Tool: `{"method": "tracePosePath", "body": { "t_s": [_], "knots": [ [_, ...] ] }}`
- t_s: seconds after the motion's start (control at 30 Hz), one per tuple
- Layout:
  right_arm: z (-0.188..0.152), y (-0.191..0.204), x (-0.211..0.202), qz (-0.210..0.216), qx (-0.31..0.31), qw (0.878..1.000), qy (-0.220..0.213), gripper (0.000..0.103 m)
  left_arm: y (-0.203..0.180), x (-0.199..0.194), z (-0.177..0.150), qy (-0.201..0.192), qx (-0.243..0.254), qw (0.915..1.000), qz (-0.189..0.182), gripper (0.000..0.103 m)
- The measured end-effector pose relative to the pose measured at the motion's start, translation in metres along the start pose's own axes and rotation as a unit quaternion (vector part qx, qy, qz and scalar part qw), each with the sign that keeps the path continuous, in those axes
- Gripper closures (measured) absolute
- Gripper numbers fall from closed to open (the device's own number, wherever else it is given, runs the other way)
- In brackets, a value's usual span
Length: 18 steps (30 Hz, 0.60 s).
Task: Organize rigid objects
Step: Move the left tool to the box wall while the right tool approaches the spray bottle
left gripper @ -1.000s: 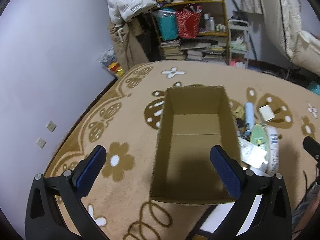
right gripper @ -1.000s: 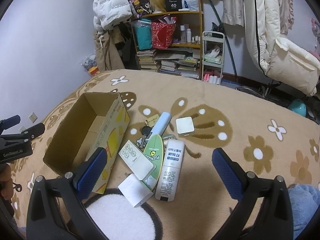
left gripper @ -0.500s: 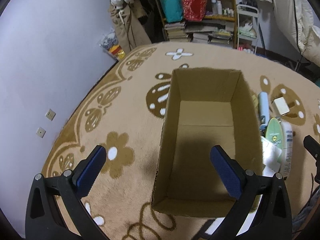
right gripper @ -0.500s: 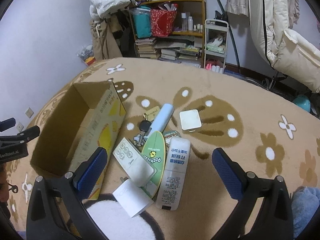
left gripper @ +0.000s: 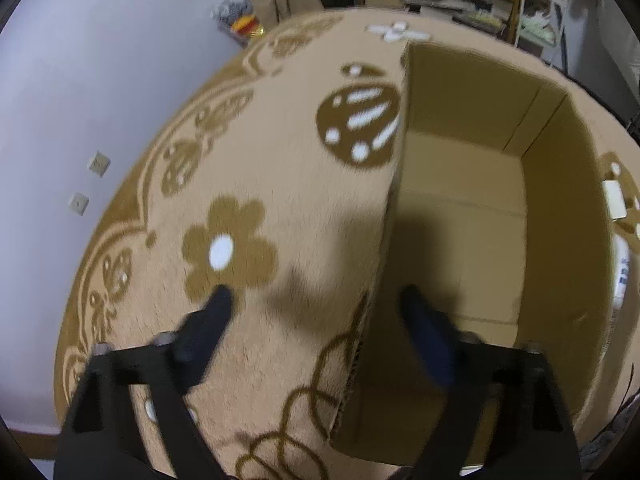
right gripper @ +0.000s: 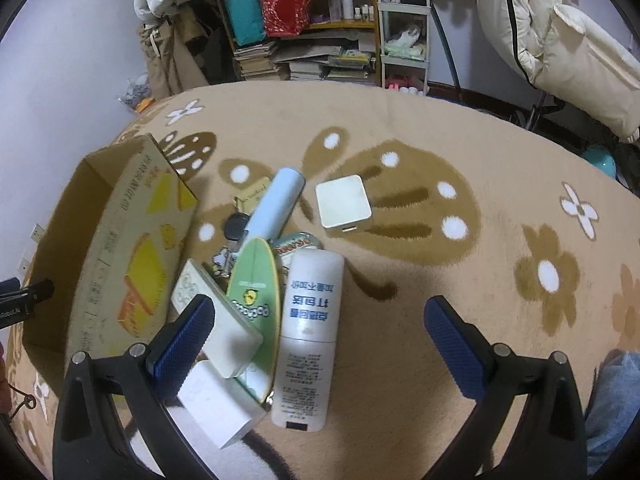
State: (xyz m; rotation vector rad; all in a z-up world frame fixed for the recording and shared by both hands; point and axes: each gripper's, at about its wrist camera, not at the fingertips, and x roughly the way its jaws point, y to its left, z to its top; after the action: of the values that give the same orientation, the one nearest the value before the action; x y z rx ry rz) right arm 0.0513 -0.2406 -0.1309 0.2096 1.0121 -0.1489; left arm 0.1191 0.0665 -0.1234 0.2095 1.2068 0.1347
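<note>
Right wrist: beige flowered carpet (right gripper: 460,128), cluttered shelf (right gripper: 320,36); both grippers' fingers wide.

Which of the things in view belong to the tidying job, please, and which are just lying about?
For the job:
- box, nothing visible inside
- white bottle
- green oval pack
- blue tube
- white square case
- remote
- white block
- keys
- left gripper, right gripper

Lying about:
- shelf
- white cart
- jacket
- rug
</note>
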Motion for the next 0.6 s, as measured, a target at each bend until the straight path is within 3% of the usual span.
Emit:
{"method": "tracePosePath", "body": {
  "t_s": [0.07,0.2,0.33,0.6],
  "knots": [
    [-0.003,-0.002,0.007,-0.011,-0.004,1.000,0.009,0.000,0.003,0.009,-0.001,0.024,-0.007,0.9994,-0.025,0.055],
    [-0.007,-0.002,0.018,-0.017,-0.007,1.000,0.024,0.000,0.004,0.016,0.001,0.032,-0.016,0.9985,-0.042,0.061],
    [-0.009,-0.005,0.027,-0.039,-0.005,0.999,0.032,0.000,-0.004,0.018,0.002,0.035,-0.009,0.9978,-0.055,0.083],
    [-0.013,-0.011,0.041,-0.029,0.007,0.998,0.053,0.006,-0.010,0.014,-0.002,0.038,-0.001,0.9982,-0.047,0.087]
  ]
}}
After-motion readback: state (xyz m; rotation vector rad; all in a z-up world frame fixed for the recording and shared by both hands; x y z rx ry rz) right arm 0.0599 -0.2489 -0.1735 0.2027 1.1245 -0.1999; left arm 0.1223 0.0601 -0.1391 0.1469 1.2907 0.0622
